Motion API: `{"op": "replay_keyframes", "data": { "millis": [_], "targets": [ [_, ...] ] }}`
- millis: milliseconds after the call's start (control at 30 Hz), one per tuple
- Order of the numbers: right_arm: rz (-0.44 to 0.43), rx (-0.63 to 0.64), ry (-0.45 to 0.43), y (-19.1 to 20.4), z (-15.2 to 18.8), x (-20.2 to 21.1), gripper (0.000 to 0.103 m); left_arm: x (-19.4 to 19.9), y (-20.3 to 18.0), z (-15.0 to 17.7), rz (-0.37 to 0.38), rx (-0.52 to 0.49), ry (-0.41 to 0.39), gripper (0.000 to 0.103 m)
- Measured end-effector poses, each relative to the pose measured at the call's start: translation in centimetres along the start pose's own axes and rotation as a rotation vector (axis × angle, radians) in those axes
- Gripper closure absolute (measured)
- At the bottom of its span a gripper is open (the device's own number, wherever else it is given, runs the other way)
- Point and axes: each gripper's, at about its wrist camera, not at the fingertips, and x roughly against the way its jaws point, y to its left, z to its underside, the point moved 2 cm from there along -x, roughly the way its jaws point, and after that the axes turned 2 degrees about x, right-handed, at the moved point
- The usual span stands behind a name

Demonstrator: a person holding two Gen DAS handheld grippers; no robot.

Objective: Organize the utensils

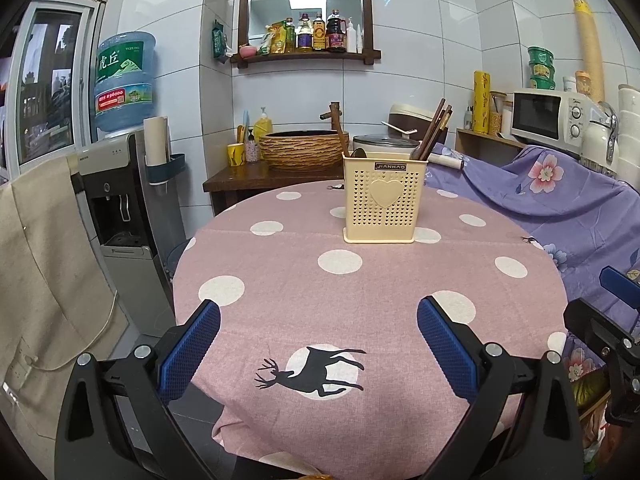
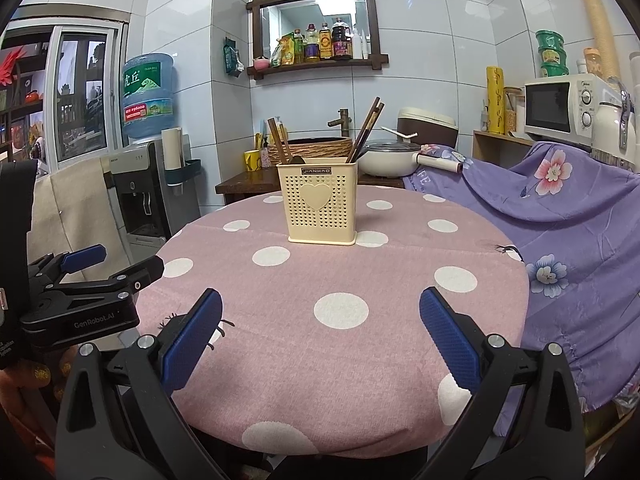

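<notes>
In the left wrist view, the left tongs [image 1: 319,354] sit nearest, their blue ridged pads [image 1: 191,352] spread wide apart with nothing between them, hovering over the near edge of a round worktop [image 1: 400,320] covered in a pink cloth with white dots and a black deer print [image 1: 312,370]. Farther back on the cloth, near the far edge, stands a cream perforated utensil holder [image 1: 382,204] with a heart on its front; dark wooden chopsticks [image 1: 434,128] lean out of its right side and a dark spoon bowl [image 1: 359,153] peeks over the left rim. At the far right edge part of the right tongs [image 1: 618,284] shows, beside a purple flowered cloth [image 1: 560,196]. Behind the worktop are a woven basin [image 1: 304,150], a water dispenser [image 1: 120,184] and a microwave [image 1: 554,114]. In the right wrist view, the right tongs [image 2: 320,340] are nearest and likewise spread wide, empty, above the near part of the dotted worktop [image 2: 360,360]. The utensil holder [image 2: 322,204] stands upright toward the far side, with chopsticks [image 2: 366,126] slanting out of the right compartment and wooden handles [image 2: 278,140] rising from the left one. At the left edge the left tongs [image 2: 110,264] show from the side, held off the worktop's edge with their tips apart. A white pot [image 2: 390,156] sits behind the holder.
</notes>
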Motion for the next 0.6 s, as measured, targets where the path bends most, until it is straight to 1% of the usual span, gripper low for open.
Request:
{"op": "replay_keyframes", "data": {
  "millis": [600],
  "targets": [
    [0.000, 0.002, 0.001, 0.15, 0.17, -0.05, 0.006, 0.01, -0.03, 0.03, 0.001, 0.000, 0.001, 0.006]
  ]
}}
